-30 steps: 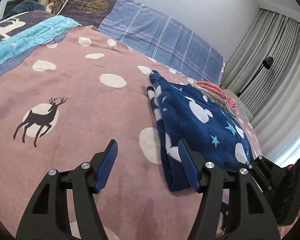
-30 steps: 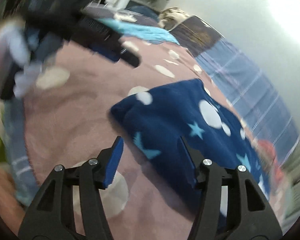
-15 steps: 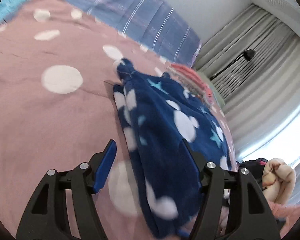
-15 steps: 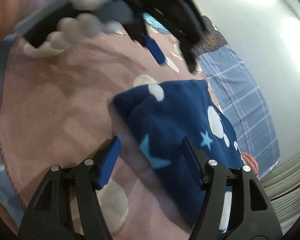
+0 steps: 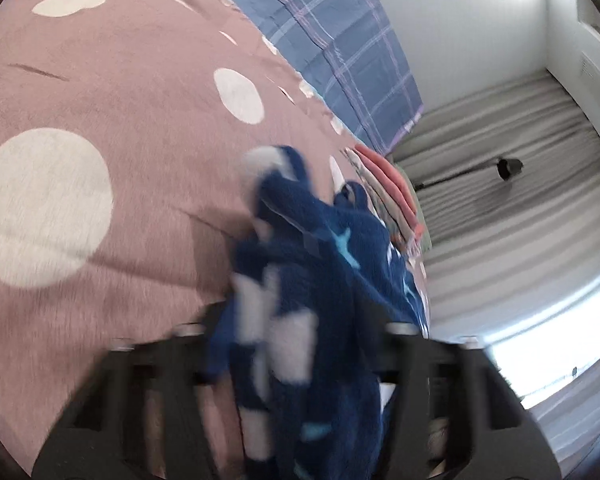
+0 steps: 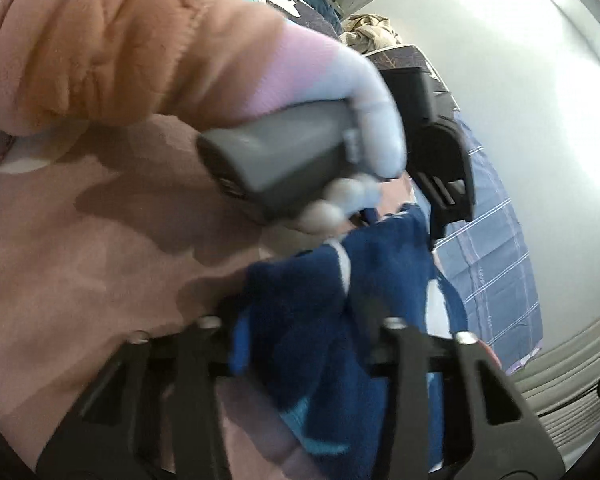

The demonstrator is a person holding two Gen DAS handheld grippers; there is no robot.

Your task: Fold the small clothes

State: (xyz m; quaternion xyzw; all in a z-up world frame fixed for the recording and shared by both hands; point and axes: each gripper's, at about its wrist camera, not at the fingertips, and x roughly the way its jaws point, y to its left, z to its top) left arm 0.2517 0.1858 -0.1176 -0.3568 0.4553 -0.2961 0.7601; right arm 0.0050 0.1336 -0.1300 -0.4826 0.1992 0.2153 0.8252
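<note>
A navy fleece garment [image 5: 320,264] with white dots and light-blue stars lies bunched on the pink spotted blanket [image 5: 100,100]. In the left wrist view its near edge fills the space between my left gripper's [image 5: 296,344] jaws, which look about as wide as before; the fingertips are hidden by cloth and blur. In the right wrist view the same garment [image 6: 340,320] fills my right gripper's [image 6: 300,336] jaws in the same way. The gloved left hand and its gripper body [image 6: 300,152] sit just above the garment.
A stack of folded pink and coral clothes [image 5: 392,188] lies just beyond the garment. A blue plaid sheet [image 5: 332,40] covers the bed's far side. Grey curtains [image 5: 520,200] and a floor lamp [image 5: 508,168] stand past the bed edge.
Both grippers have pushed forward onto the navy garment's near edge, which now sits between their jaws and is bunched up. The left hand has come close in front of the right camera.
</note>
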